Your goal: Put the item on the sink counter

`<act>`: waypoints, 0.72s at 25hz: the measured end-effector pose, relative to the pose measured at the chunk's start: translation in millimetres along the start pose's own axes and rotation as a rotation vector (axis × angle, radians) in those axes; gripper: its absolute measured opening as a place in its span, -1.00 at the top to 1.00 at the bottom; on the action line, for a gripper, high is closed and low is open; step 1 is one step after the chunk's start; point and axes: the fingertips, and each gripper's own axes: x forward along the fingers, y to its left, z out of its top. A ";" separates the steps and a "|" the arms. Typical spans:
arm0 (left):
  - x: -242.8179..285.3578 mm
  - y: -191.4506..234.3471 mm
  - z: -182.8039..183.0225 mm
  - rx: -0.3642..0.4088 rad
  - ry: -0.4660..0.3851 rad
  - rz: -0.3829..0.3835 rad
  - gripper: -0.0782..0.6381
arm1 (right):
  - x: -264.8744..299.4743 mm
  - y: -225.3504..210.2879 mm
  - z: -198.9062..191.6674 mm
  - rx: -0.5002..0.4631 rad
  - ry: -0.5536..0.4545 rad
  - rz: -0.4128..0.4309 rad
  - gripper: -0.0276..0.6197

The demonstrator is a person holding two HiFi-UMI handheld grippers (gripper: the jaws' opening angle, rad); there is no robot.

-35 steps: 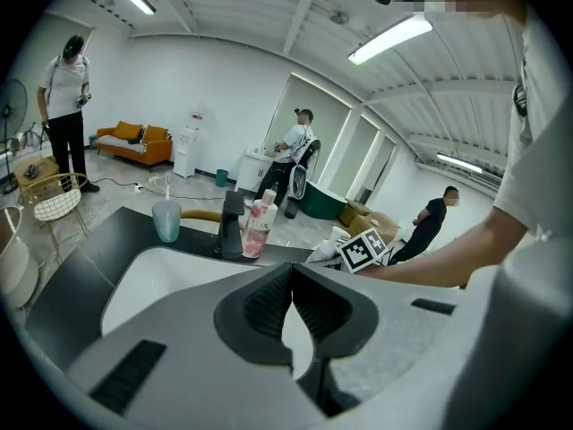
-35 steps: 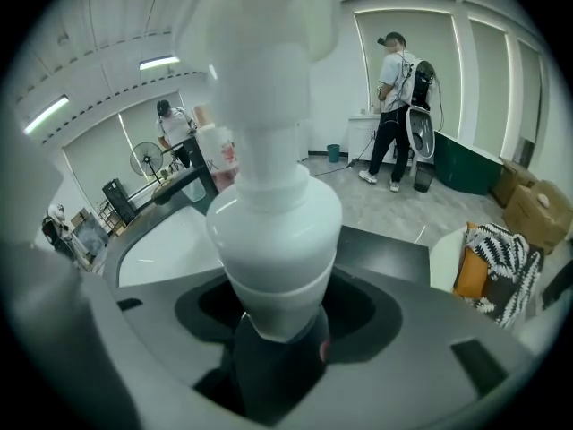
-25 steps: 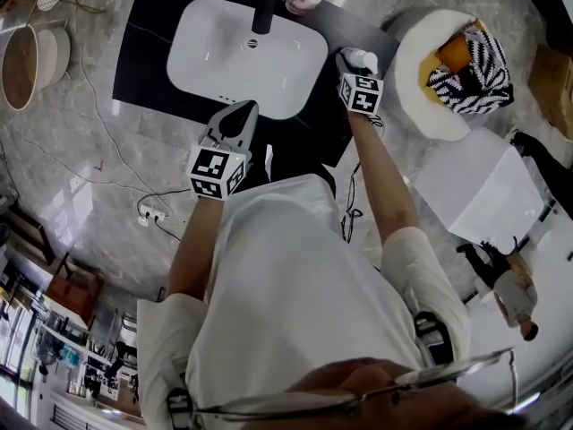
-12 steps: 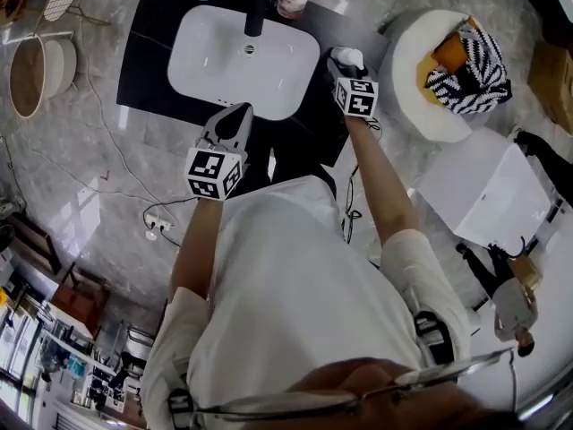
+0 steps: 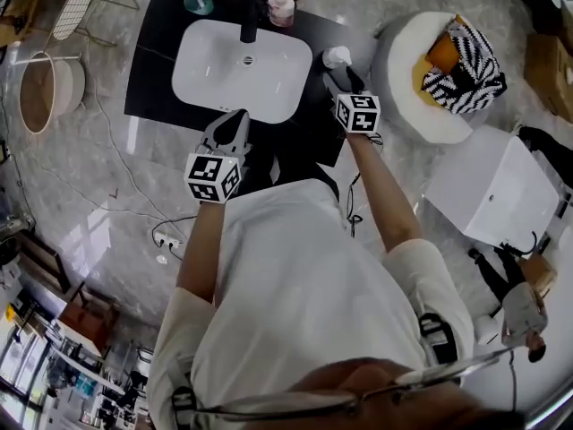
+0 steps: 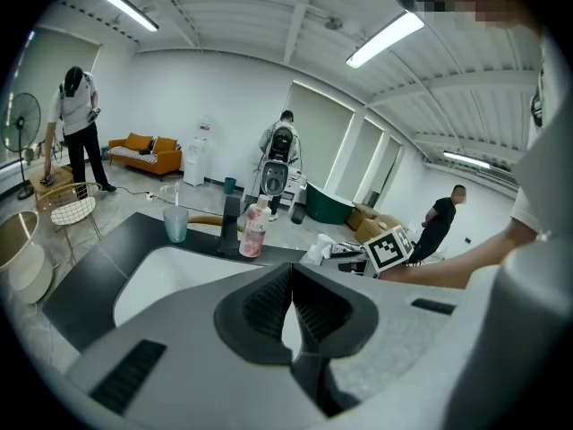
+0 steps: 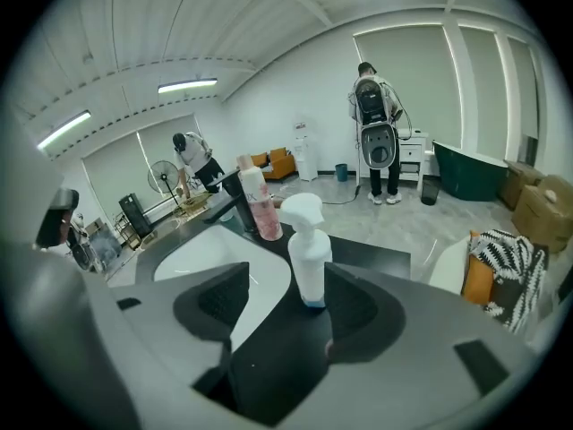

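Right tongs [image 7: 285, 280] hang released, just narrowing, empty near spray bottle [image 7: 310, 256] (left tongs [image 6: 292, 276] clenched).

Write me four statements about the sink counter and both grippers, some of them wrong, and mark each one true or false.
1. The spray bottle stands upright on the black counter. True.
2. The right gripper is clamped on the spray bottle. False: its jaws, which have just been closing a little, stand apart. The bottle shows between them, untouched.
3. The left gripper has its jaws together with nothing between them. True.
4. The pink bottle lies on its side. False: it stands upright beside the faucet.
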 end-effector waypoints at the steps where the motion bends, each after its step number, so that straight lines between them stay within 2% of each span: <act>1: -0.9 -1.6 1.6 0.011 -0.004 -0.005 0.77 | -5.4 2.7 1.5 -0.002 -0.006 0.004 0.09; 5: -9.8 -10.1 9.1 0.063 -0.022 -0.045 0.77 | -32.1 18.1 0.0 0.012 -0.033 -0.001 0.19; 9: -24.2 -10.8 12.4 0.084 -0.047 -0.087 0.77 | -63.0 45.2 -12.2 0.021 -0.038 -0.007 0.29; 18: -77.1 6.9 10.4 0.125 -0.072 -0.192 0.77 | -122.3 127.4 -23.2 0.028 -0.075 -0.082 0.46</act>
